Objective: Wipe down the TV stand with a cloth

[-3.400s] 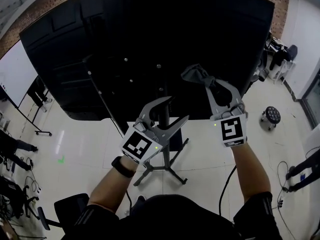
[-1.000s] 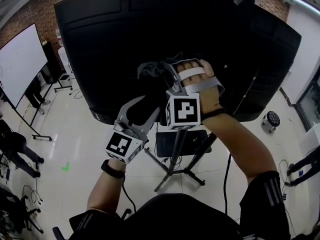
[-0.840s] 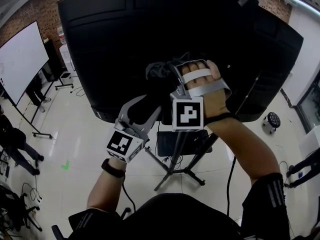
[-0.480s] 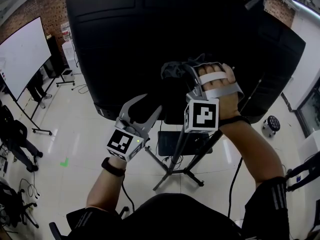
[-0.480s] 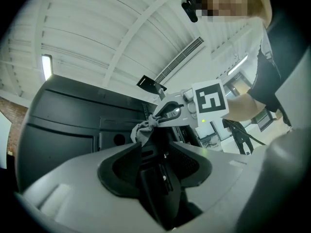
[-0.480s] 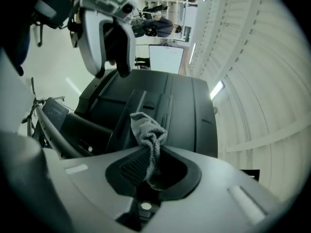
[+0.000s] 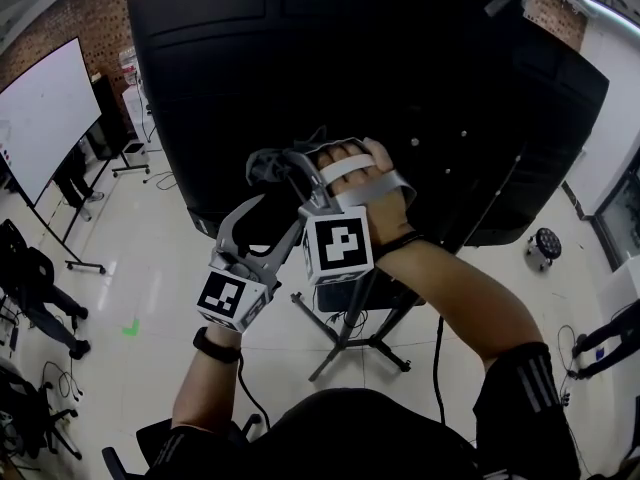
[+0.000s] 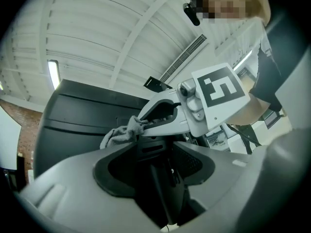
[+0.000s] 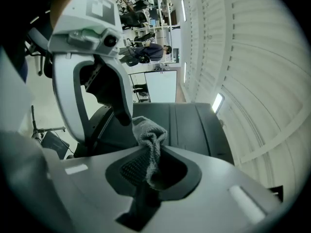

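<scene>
Before the black TV panel (image 7: 400,88), right gripper (image 7: 292,163) pinches the grey cloth (image 7: 262,165); left gripper (image 7: 275,213), jaws just spreading, empty.

The TV (image 7: 400,98) stands ahead with its back this way, carried on the TV stand (image 7: 343,336), whose legs spread on the floor (image 7: 130,268) beneath. The cloth (image 7: 268,165) sits in the right tongs (image 7: 285,163), before the TV's lower left part. A whiteboard (image 7: 35,118) stands far left, a stool (image 7: 545,238) far right
</scene>
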The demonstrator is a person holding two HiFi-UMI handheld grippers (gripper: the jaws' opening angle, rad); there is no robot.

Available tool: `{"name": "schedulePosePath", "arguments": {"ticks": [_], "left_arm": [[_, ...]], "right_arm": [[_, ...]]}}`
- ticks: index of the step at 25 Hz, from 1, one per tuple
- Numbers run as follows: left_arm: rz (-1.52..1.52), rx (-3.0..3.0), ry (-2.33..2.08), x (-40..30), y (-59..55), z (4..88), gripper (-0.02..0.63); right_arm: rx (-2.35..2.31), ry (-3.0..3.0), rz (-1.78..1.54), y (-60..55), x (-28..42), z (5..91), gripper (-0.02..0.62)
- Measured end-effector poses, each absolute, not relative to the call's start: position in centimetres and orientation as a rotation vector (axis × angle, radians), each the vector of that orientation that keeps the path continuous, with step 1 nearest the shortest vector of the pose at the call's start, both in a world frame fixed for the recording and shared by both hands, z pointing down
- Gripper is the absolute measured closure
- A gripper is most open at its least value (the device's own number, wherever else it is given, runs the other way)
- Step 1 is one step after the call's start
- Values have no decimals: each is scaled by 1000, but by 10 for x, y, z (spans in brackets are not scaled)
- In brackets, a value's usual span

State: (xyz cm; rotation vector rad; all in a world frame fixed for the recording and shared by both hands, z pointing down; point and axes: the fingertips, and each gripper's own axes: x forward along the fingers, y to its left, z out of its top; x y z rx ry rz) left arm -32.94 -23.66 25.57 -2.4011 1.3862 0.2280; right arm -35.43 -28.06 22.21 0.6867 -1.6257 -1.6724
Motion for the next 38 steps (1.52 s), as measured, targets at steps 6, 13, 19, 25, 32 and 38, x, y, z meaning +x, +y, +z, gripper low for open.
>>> {"name": "schedulePosePath", "arguments": {"ticks": [6,13,19,25,32,38], "left_arm": [[203,-2392,1427,-340,-231,267,354],[173,-2433,1408,-331,-240,283,348],[174,-2474,1334,-305,-249,285,345],[156,-2559,1284,-279,-254,292,345],[181,-2563,1258,-270,-258,290,345],[204,-2555,1239,-258,-249,278,345]], "right_arm": [[635,-1454,-1663,-317,-364,256,544],[647,-1372,-1616,-330,-333,263,544],[657,-1254,-1576,-337,-292,268,545],[650,-1188,-1548,-339,-260,272,544],[682,-1363,-1535,-325,-252,268,543],[731,-1861,-1450,-285,-247,237,543]]}}
